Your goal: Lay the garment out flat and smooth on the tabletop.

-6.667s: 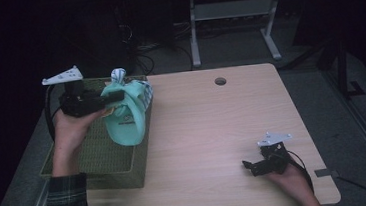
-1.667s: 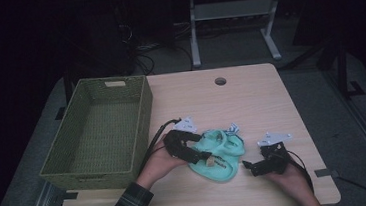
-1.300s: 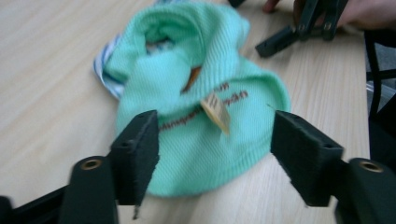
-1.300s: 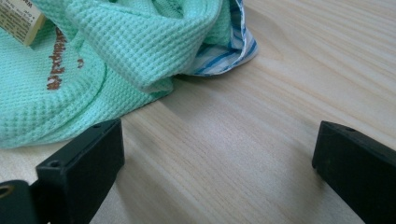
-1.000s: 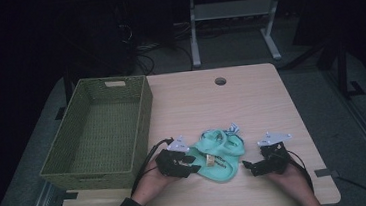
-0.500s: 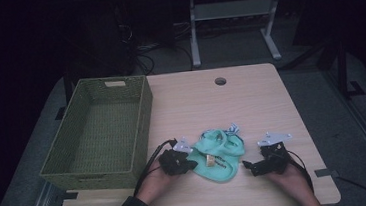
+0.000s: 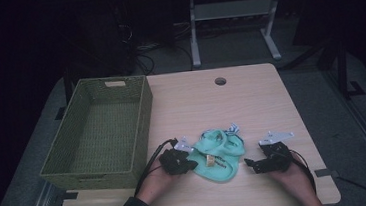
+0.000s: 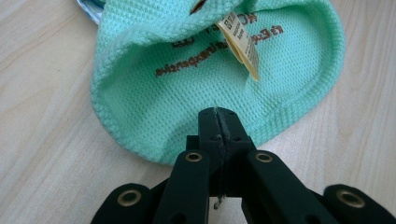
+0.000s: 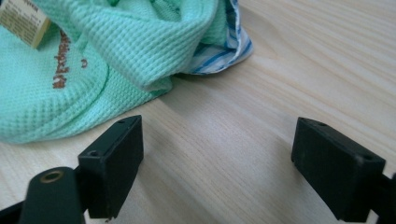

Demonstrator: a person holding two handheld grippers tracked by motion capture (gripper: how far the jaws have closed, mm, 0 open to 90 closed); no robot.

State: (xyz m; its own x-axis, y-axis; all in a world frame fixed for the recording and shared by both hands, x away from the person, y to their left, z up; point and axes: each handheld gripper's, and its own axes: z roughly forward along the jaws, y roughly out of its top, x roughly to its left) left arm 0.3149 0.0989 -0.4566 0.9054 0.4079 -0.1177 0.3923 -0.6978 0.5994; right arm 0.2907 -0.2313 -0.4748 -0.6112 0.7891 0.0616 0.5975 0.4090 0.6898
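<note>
Left tongs were pressed together, tips over the near edge of the mint-green knit garment; whether they pinched fabric could not be told. Right tongs stood spread wide over bare counter, just beside the garment. It lay crumpled at the counter's front, near the woven basket.

A mint-green knit garment with a paper tag lies crumpled on the table's near edge
</note>
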